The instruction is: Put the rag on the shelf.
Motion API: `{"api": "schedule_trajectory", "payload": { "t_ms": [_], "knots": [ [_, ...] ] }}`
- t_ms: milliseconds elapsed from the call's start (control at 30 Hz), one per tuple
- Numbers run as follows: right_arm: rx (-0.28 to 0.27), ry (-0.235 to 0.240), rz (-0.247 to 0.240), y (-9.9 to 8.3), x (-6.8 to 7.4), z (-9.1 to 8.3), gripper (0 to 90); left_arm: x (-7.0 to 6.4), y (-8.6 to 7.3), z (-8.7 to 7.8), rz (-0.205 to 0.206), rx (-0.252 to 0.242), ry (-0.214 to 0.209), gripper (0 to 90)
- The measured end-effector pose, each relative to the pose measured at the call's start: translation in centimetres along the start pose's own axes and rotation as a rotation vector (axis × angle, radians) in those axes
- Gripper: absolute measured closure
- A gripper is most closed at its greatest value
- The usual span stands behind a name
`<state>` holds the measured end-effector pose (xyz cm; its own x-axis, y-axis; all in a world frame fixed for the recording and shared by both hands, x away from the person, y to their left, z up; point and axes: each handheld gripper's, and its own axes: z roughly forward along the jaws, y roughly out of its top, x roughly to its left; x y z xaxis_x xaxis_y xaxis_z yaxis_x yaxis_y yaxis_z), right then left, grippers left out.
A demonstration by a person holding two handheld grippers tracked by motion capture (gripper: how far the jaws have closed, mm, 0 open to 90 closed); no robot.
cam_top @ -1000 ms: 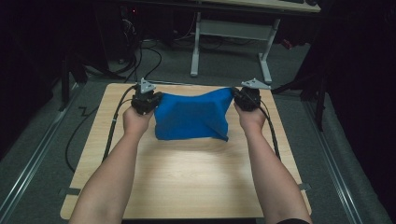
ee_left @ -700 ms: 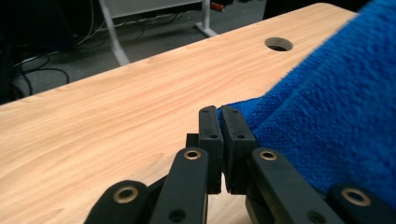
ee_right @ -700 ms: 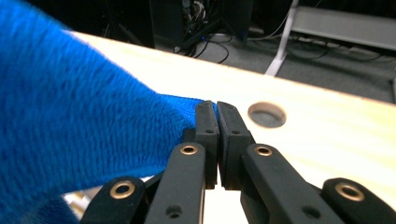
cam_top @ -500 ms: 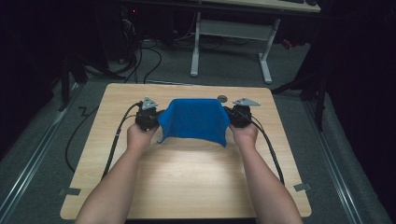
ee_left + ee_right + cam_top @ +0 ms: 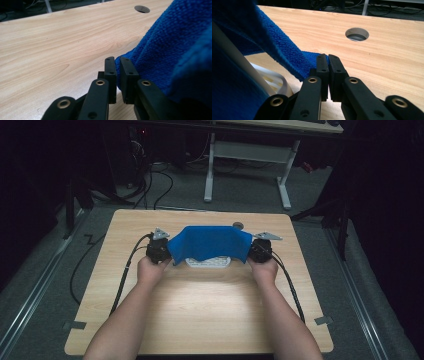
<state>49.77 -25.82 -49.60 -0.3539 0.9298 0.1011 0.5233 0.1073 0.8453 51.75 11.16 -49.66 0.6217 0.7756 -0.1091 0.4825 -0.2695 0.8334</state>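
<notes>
Found cloth [image 5: 210, 243] pinched at opposite edges by left gripper [image 5: 117, 75] and right gripper [image 5: 328, 72], stretched above white item [image 5: 207, 262] on table [image 5: 200, 310]; lifted and spread, not yet laid down.

both forearms stretched forward, left gripper [image 5: 166, 251] and right gripper [image 5: 254, 251] level, well apart, jaws clamped together

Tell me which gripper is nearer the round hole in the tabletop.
Right. The right gripper sits just below and right of the hole, clamping the blue cloth; the left gripper holds the cloth's far end, across its width.
</notes>
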Motion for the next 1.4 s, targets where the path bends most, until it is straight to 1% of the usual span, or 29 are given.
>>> {"api": "schedule_trajectory", "payload": {
  "t_ms": [167,200,233,267,300,333,433,467,567,600,633,700,800,967,1033,1167,1400],
  "knots": [
    [-0.001,-0.003,-0.008,-0.3,0.0,-0.4,88.2,-0.2,-0.2,0.4,-0.01,0.008,-0.011,81.6],
    [-0.014,-0.003,-0.009,-0.4,0.0,-0.6,88.1,-0.2,-0.2,0.5,-0.013,0.009,-0.016,80.6],
    [-0.017,-0.006,-0.005,-0.5,0.0,-0.8,87.4,-0.2,-0.3,0.6,-0.02,0.012,-0.013,78.6],
    [-0.019,-0.002,-0.002,-0.6,-0.2,-1.0,85.0,-0.2,-0.3,0.6,-0.027,0.013,-0.009,74.1],
    [-0.015,-0.003,0.0,-0.6,-0.2,-1.1,82.9,-0.1,-0.3,0.6,-0.034,0.017,0.007,71.2],
    [-0.016,-0.01,-0.01,-0.7,-0.3,-1.3,79.7,-0.1,-0.4,0.5,-0.038,0.011,0.019,67.9],
    [-0.021,-0.028,-0.011,-0.5,-0.5,-1.8,73.8,0.3,-0.7,0.0,-0.057,-0.026,0.059,61.8],
    [-0.027,-0.034,-0.007,-0.3,-0.6,-2.1,73.6,0.5,-0.8,-0.3,-0.068,-0.026,0.063,60.4],
    [-0.047,-0.044,-0.006,0.2,-0.9,-2.8,72.4,0.8,-1.0,-0.9,-0.068,-0.04,0.08,59.8],
    [-0.057,-0.051,-0.014,0.4,-1.1,-3.1,71.9,0.9,-1.0,-1.1,-0.069,-0.042,0.082,59.5],
    [-0.061,-0.054,-0.009,0.5,-1.1,-3.3,71.7,1.0,-1.1,-1.3,-0.07,-0.043,0.084,59.3],
    [-0.073,-0.063,-0.006,0.8,-1.4,-3.7,71.3,1.3,-1.1,-1.8,-0.056,-0.052,0.098,59.0],
    [-0.08,-0.071,0.001,1.1,-1.7,-4.1,70.7,1.7,-1.1,-2.5,-0.07,-0.059,0.112,58.7],
    [-0.073,-0.08,0.005,1.3,-2.1,-4.6,70.4,2.3,-1.0,-3.6,-0.065,-0.064,0.133,58.3],
    [-0.073,-0.085,0.0,1.3,-2.3,-4.7,69.7,2.4,-0.9,-3.9,-0.062,-0.07,0.139,58.3],
    [-0.069,-0.085,0.007,1.3,-2.4,-4.9,68.1,2.5,-0.9,-4.2,-0.055,-0.067,0.146,58.3],
    [-0.072,-0.095,0.001,1.4,-2.4,-5.0,67.4,2.5,-1.3,-4.4,-0.05,-0.076,0.159,58.3]
  ]
}}
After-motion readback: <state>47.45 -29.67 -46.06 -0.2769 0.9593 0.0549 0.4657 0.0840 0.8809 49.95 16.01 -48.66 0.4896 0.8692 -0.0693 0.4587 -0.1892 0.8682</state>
